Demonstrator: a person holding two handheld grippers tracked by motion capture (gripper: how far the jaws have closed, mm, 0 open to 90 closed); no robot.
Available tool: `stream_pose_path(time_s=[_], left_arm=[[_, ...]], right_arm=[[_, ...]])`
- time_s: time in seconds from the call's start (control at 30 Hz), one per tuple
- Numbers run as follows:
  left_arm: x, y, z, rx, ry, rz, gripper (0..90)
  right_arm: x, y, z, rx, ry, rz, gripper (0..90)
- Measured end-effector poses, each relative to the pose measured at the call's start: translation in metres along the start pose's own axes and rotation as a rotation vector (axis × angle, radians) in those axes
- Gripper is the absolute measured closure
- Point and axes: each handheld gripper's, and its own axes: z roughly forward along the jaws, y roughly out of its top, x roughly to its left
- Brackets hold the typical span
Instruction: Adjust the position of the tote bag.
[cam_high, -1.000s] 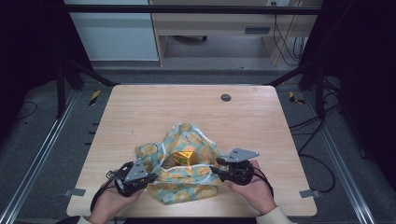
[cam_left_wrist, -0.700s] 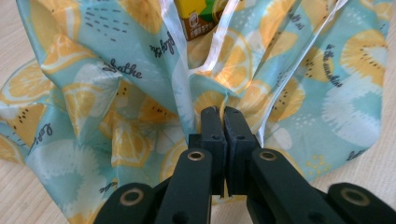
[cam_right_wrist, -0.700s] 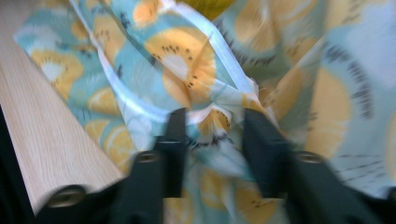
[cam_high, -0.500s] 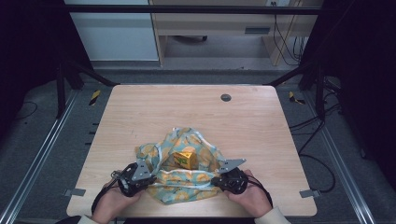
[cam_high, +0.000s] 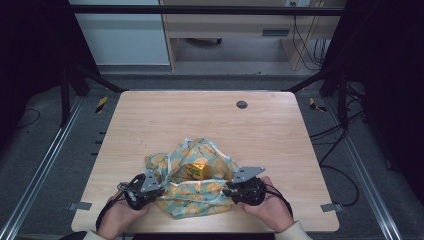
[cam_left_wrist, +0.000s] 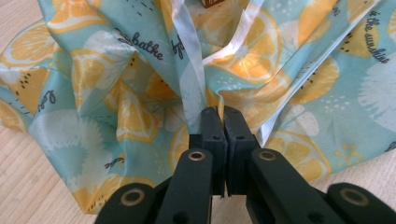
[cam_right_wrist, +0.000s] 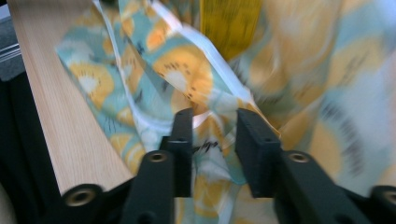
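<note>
L claw clamped on white ribbon of lemon-print cloth, near edge of table. Yellow box sits w/in folds, partly exposed. R claw just reopening, cloth loose between jaws. Wrapping approx. half done; closing remains.

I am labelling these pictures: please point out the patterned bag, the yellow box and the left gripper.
patterned bag (cam_high: 197, 192): high view, near fabric panel.
yellow box (cam_high: 196, 170): high view, top face.
left gripper (cam_left_wrist: 223, 113): left gripper view, closed jaw tips.

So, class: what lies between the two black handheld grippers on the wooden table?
High view: the lemon-print turquoise cloth spans left gripper to right gripper.
</note>
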Motion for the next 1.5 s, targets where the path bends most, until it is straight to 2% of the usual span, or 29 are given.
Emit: stream_pose_path(time_s=[0.13,0.27,0.37,0.43,0.5,0.53,0.6,0.67,0.73,0.83,0.9,1.0,1.13,1.23,1.33,1.4,1.5], left_arm=[[-0.001,0.001,-0.001,-0.004,0.009,0.005,89.2],[-0.001,0.001,-0.003,-0.015,0.022,0.007,89.2],[-0.001,0.002,-0.006,-0.023,0.044,0.011,89.4],[0.0,0.002,-0.009,-0.041,0.06,0.004,89.5],[0.002,0.002,-0.012,-0.054,0.069,-0.002,89.5],[0.002,0.002,-0.013,-0.059,0.072,-0.004,89.5],[0.003,0.002,-0.012,-0.054,0.071,0.001,89.6],[0.003,0.002,-0.013,-0.057,0.074,-0.001,89.5],[0.003,0.002,-0.014,-0.06,0.084,0.003,89.5],[0.005,0.003,-0.017,-0.083,0.102,-0.002,89.6],[0.006,0.004,-0.021,-0.111,0.12,-0.002,89.7],[0.009,0.004,-0.025,-0.133,0.126,-0.008,89.9],[0.012,0.001,-0.018,-0.081,0.124,-0.012,89.8],[0.015,0.0,-0.011,-0.051,0.113,-0.028,90.0],[0.016,-0.002,-0.004,0.001,0.094,-0.028,90.0],[0.016,-0.003,-0.003,0.017,0.089,-0.027,90.0],[0.016,-0.004,-0.005,0.021,0.086,-0.028,90.0]], right_arm=[[-0.007,0.022,-0.013,-0.03,-0.042,-0.037,54.9],[-0.025,0.048,-0.016,-0.05,-0.098,-0.067,43.1],[-0.039,0.058,0.001,-0.009,-0.098,-0.057,33.3],[-0.042,0.059,0.013,0.007,-0.086,-0.056,27.1],[-0.044,0.059,0.027,0.057,-0.055,-0.033,21.8],[-0.043,0.058,0.03,0.058,-0.052,-0.035,22.1],[-0.043,0.056,0.037,0.072,-0.059,-0.044,26.9],[-0.044,0.056,0.039,0.069,-0.089,-0.061,50.3],[-0.047,0.059,0.038,0.051,-0.076,-0.039,66.6],[-0.051,0.068,0.033,-0.005,-0.079,-0.01,80.8],[-0.054,0.077,0.031,-0.036,-0.071,0.01,84.3],[-0.061,0.093,0.034,-0.046,-0.071,0.03,86.4],[-0.074,0.103,0.055,-0.009,-0.043,0.091,87.0],[-0.085,0.1,0.08,0.059,-0.066,0.133,88.5],[-0.096,0.091,0.095,0.116,-0.082,0.162,89.4],[-0.105,0.085,0.098,0.117,-0.096,0.197,89.6],[-0.115,0.079,0.098,0.123,-0.126,0.216,89.8]])
